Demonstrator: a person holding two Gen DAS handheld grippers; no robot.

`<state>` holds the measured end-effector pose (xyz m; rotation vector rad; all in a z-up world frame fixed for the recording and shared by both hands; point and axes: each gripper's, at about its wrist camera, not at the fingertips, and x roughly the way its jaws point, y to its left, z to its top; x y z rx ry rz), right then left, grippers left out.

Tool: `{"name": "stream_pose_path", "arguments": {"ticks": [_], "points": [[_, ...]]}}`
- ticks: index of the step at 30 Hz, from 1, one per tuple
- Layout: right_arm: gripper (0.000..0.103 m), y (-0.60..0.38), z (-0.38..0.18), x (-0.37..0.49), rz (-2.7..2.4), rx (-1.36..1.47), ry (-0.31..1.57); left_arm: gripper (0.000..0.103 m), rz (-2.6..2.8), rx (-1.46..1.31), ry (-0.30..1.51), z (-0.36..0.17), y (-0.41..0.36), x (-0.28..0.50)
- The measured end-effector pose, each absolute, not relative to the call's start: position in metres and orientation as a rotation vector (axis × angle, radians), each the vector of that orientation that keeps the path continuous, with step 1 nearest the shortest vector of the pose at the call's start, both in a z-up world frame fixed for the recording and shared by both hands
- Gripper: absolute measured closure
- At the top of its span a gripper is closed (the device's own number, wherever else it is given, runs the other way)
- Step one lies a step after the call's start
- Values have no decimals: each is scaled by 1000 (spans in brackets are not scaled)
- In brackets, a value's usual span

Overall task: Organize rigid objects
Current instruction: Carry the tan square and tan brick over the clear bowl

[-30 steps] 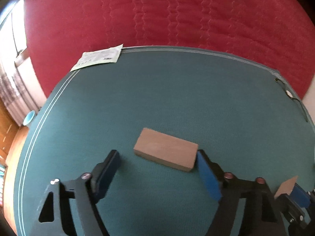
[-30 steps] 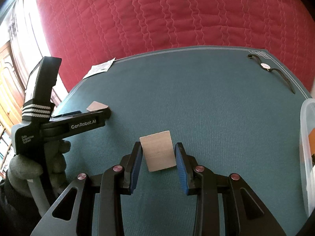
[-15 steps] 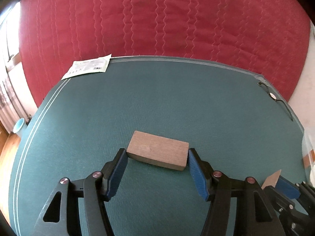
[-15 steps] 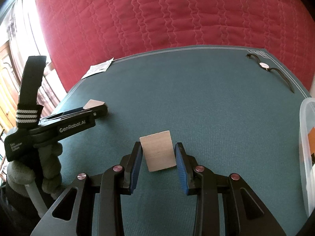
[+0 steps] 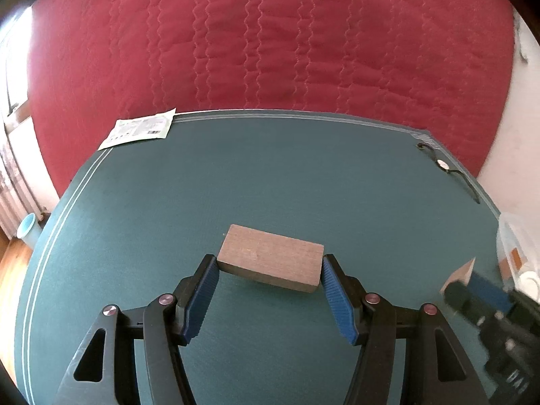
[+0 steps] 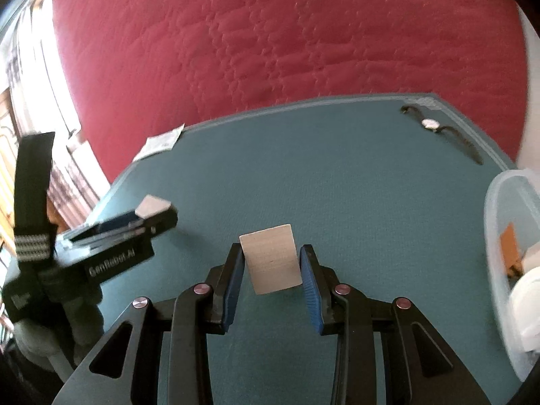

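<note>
I am holding one wooden block in each claw above the teal mat (image 5: 270, 175), which is lying on the red quilted bed (image 5: 270, 33). The left claw (image 5: 268, 266) has just been closing, and its blue pads are now pressing the two short ends of the long wooden block (image 5: 270, 261), lifted slightly off the mat. The right claw (image 6: 271, 263) is standing narrow, gripping the smaller wooden block (image 6: 271, 258) by its sides. I am judging this as the carry step. The clear plastic bin (image 6: 496, 229) is sitting at the mat's right edge, near the wristwatch (image 6: 430, 124) at the far right corner. Next I am planning to swing both blocks rightward over the bin and release them inside.
</note>
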<state>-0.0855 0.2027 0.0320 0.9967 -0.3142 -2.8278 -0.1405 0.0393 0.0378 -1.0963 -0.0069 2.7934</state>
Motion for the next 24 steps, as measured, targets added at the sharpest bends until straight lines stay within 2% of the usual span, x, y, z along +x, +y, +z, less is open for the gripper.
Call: {"name": "stream_pose_path", "arguments": {"ticks": [9, 24], "points": [[68, 234, 58, -72, -2967, 903, -355, 38, 2765, -1058, 27, 42, 58, -129], [68, 306, 74, -49, -3199, 824, -543, 38, 2701, -1015, 95, 46, 89, -111]]}}
